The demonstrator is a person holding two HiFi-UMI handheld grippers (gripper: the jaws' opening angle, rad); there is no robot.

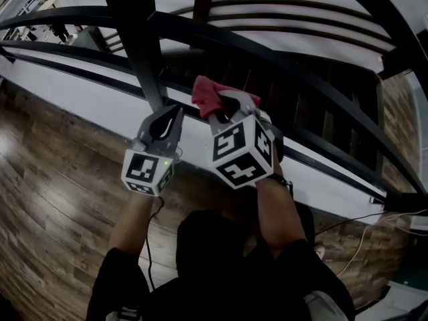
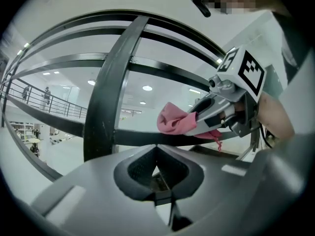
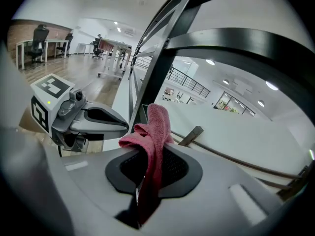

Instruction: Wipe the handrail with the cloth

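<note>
The dark metal handrail (image 1: 267,55) runs slantwise across the head view, with a lower rail (image 1: 321,142) and a thick upright post (image 1: 144,52). My right gripper (image 1: 224,107) is shut on a pink-red cloth (image 1: 206,92), which is bunched against the lower rail just right of the post. The right gripper view shows the cloth (image 3: 151,129) hanging out of the shut jaws. My left gripper (image 1: 167,122) is shut and empty, close to the post's foot. From the left gripper view, the cloth (image 2: 173,122) sits on the rail (image 2: 138,137) beside the post (image 2: 106,97).
Wooden plank floor (image 1: 47,179) lies under me on this side of the railing. Beyond the rails a staircase (image 1: 301,92) drops away. White cables (image 1: 364,229) trail on the floor at the right. Desks and chairs (image 3: 39,41) stand far off.
</note>
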